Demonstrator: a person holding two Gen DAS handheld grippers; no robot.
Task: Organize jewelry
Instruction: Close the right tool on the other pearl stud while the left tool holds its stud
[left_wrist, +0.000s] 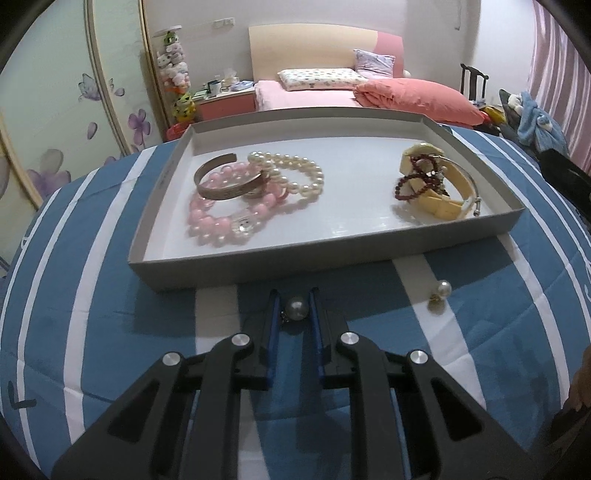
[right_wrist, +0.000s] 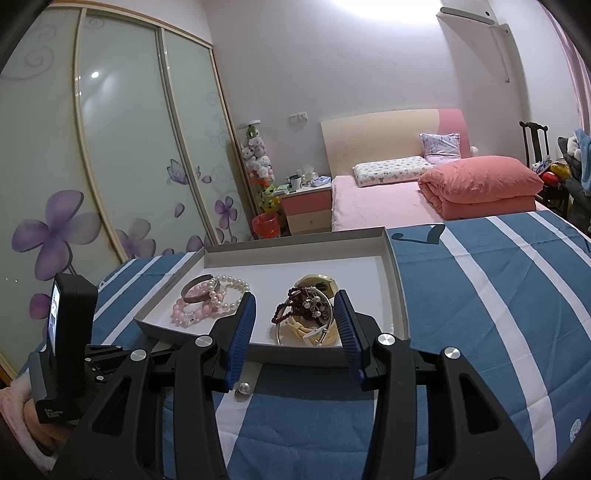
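Left gripper (left_wrist: 294, 295), foreground of the left wrist view: its blue-padded jaws stand narrowly apart on either side of a pearl earring (left_wrist: 295, 309) resting on the blue-and-white striped bedspread (left_wrist: 110, 295); whether the pads touch the pearl cannot be told. A second pearl earring (left_wrist: 440, 295) lies on the bedspread to the right, near the front wall of the tray (left_wrist: 295, 264) and outside it. Inside the tray, left group: a metal cuff bangle (left_wrist: 231, 182) lying over a pink bead bracelet (left_wrist: 218, 221), with a white pearl bracelet (left_wrist: 295, 173) touching both. Right group: a cream watch (left_wrist: 443, 205) with a dark red bead bracelet (left_wrist: 415, 184) draped over it.

Right gripper (right_wrist: 295, 325), foreground of the right wrist view: jaws spread wide and holding nothing, raised before the tray's near wall, framing the cream watch. The loose earring appears below its left finger (right_wrist: 242, 332). The left gripper's body with its small screen is visible at far left.
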